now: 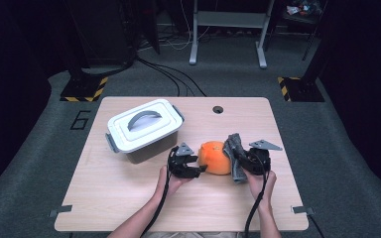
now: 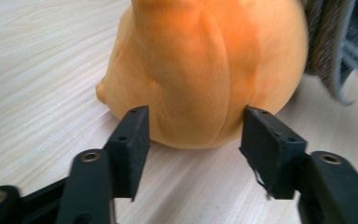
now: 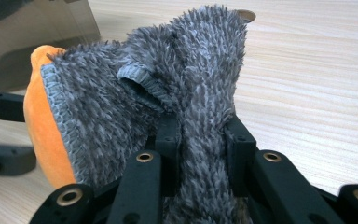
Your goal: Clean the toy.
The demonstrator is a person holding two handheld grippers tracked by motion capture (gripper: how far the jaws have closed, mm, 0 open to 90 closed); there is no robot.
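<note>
I have the left gripper (image 1: 202, 164) wide open, its jaws standing apart on either side of the near end of the plush (image 2: 209, 70). In the left gripper view the pads (image 2: 133, 144) sit just beside the orange fabric, low to the table (image 2: 32, 60); I cannot tell whether either pad actually touches it.

My right gripper (image 3: 200, 140) is clamped on the cloth (image 3: 168, 84). In the right gripper view a thick fold of the grey fuzzy fabric runs down between the two jaws, pinched tight, and the rest of it stands up and drapes against the orange plush at the left.

In the high view the plush (image 1: 215, 157) lies near the middle of the table (image 1: 129, 198), toward the near side, between my two grippers. The cloth (image 1: 234, 148) rests against its right side, touching it, and the right gripper (image 1: 241, 162) holds the cloth there.

A white lidded box (image 1: 144, 130) with a grey handle stands to the left and farther back, apart from the plush.
</note>
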